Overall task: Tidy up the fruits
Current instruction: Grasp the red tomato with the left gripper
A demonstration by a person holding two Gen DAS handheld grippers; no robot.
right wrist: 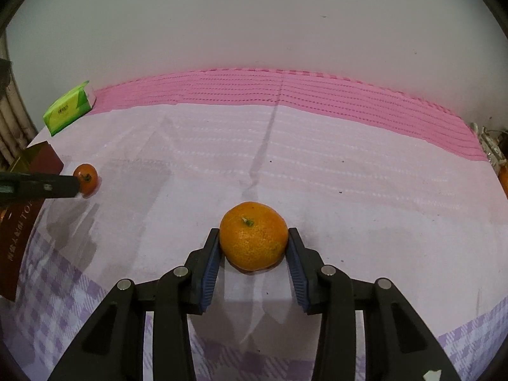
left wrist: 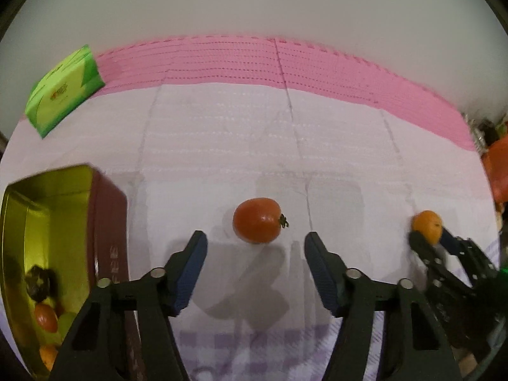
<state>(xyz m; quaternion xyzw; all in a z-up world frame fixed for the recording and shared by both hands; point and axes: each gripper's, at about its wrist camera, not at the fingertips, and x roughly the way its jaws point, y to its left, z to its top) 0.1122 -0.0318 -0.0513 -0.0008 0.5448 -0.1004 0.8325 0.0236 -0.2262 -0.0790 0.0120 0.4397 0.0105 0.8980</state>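
A small red tomato [left wrist: 257,220] lies on the white cloth just ahead of my left gripper [left wrist: 255,243], which is open and empty, its jaws on either side and short of the tomato. It also shows in the right wrist view [right wrist: 86,177]. My right gripper [right wrist: 254,239] is shut on an orange mandarin [right wrist: 253,235] that rests on the cloth; the pads touch both its sides. The mandarin also shows at the right of the left wrist view [left wrist: 428,226]. A dark red tin with a gold inside [left wrist: 60,222] at the left holds several fruits [left wrist: 46,317].
A green tissue pack [left wrist: 65,90] lies at the far left on the pink mat [left wrist: 254,60]. A white wall stands behind. Orange objects [left wrist: 500,171] sit at the right edge. The tin's red side [right wrist: 19,238] is at the left in the right wrist view.
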